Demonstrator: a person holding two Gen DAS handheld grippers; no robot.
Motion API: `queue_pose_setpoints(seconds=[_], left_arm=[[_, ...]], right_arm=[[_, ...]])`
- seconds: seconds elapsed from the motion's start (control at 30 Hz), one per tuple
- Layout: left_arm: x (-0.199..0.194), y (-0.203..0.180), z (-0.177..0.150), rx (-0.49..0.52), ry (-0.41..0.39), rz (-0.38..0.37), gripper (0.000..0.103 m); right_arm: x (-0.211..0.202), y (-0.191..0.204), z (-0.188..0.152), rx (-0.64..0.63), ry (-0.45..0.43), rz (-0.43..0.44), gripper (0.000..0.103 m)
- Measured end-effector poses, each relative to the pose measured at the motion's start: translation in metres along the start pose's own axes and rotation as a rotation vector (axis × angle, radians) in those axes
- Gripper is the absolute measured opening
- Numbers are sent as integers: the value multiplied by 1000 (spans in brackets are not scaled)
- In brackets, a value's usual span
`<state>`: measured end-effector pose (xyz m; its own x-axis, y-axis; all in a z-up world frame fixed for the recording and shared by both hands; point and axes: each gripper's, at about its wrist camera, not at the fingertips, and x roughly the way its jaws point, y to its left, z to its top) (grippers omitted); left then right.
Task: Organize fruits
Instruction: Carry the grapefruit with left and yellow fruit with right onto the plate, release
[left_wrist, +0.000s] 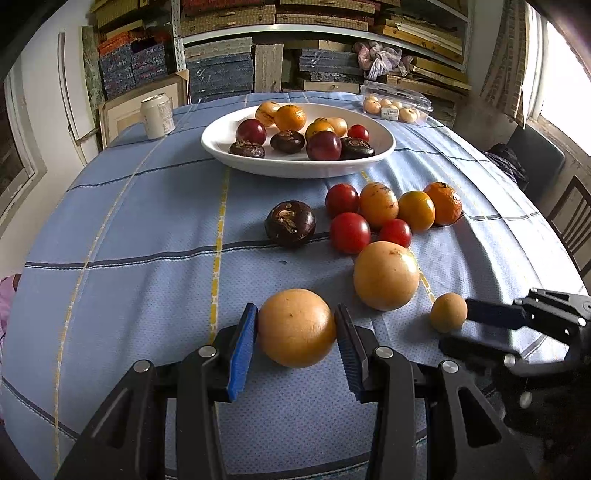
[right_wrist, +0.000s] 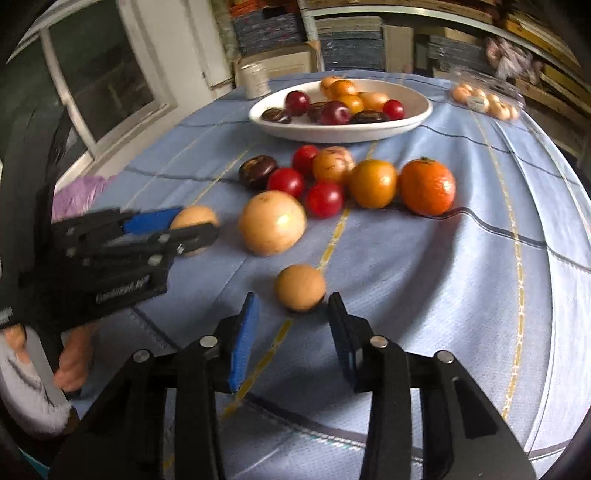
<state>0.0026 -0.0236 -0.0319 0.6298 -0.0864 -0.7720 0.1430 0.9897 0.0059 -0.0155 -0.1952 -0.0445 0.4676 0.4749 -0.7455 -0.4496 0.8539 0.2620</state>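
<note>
Nearest, left tool (left_wrist: 295, 328) clamps a yellow fruit (left_wrist: 296, 326); right tool (right_wrist: 293, 314) narrow beside a small one (right_wrist: 300, 287), grip uncertain. Plate (left_wrist: 221, 146) part-filled beyond; about ten remain before it

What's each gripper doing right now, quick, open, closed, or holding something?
Left gripper: closed on the big pale orange fruit.
Right gripper: open, small tan fruit at its fingertips, not gripped.

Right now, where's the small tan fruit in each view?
Left wrist: small tan fruit lower right, at the right tongs' tips.
Right wrist: low centre, just beyond its own tongs' fingers.
Shared landmark: white plate beyond the loose fruit.
</note>
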Motion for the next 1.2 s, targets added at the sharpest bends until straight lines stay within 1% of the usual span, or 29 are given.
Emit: queue_pose_setpoints(seconds=[0.07,0.23,0.3,0.33,0.53,0.73,0.8,0.87,0.97,1.0,1.1,1.2], left_arm=[[0,0,0,2,0,3,43],[1,-1,0,6,3,5,43],[1,-1,0,7,3,6,43],[1,-1,0,6,3,5,43],[1,-1,0,5,1,2,43],[-2,4,5,-20,0,-28,43],[-5,8,16,-23,-20,-18,43],[-8,13,34,-26,-40,-2,43],[-10,20,74,-29,-89,22,43],[-7,23,89,-38,-100,27,43],[15,28,130,-69,-89,19,43],[35,27,150,-89,-84,24,43]], right_arm=[[3,-1,3,9,9,-1,39],[6,11,7,-33,27,-23,38],[6,12,8,-38,28,-33,34],[7,13,8,-39,28,-37,29],[5,14,6,-38,19,-22,28],[-7,8,8,-14,-31,-15,28],[-14,3,18,-2,-55,-19,28],[-27,-3,38,9,-101,-25,28],[-43,-10,68,20,-175,-37,28],[-46,-12,83,23,-201,-42,28],[-36,-19,120,31,-229,-73,28],[-11,-27,152,45,-224,-93,28]])
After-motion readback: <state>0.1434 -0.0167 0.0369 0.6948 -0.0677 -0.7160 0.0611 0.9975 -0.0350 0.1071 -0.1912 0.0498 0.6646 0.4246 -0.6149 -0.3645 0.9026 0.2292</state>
